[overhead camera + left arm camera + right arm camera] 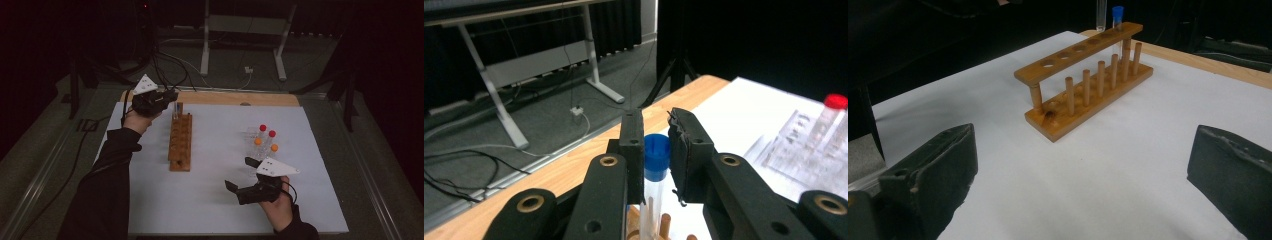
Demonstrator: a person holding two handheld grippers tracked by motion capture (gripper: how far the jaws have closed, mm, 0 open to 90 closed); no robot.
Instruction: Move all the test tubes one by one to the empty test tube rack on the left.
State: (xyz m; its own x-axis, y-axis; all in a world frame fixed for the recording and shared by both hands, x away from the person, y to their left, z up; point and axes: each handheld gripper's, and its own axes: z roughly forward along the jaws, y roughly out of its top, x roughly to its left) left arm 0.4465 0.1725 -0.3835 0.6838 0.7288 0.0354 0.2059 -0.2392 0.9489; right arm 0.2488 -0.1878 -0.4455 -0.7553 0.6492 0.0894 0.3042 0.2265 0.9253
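- No brand, label or writing could be read on anything in the three views.
- The blue-capped tube [655,175] stood upright, long axis vertical, cap up, at the far end of the wooden rack [180,142].
- The rack lay on the white sheet [215,200] covering the table [260,98], its long axis running away from the person.
- The left tool [656,150] sat around the tube's cap, jaws narrow with a pad just beside each side; the left pad looked to be touching the cap, while a thin gap showed at the right pad.
- The tube's lower end was cut off by the bottom edge of the left gripper view.
- The right tool [240,175] was held low over the sheet, near the person, jaws spread wide and holding nothing.
- A cluster of tubes with red and orange caps [265,140] stood on the right of the sheet; their clear holder was hard to make out.
- The room beyond the table was dark.
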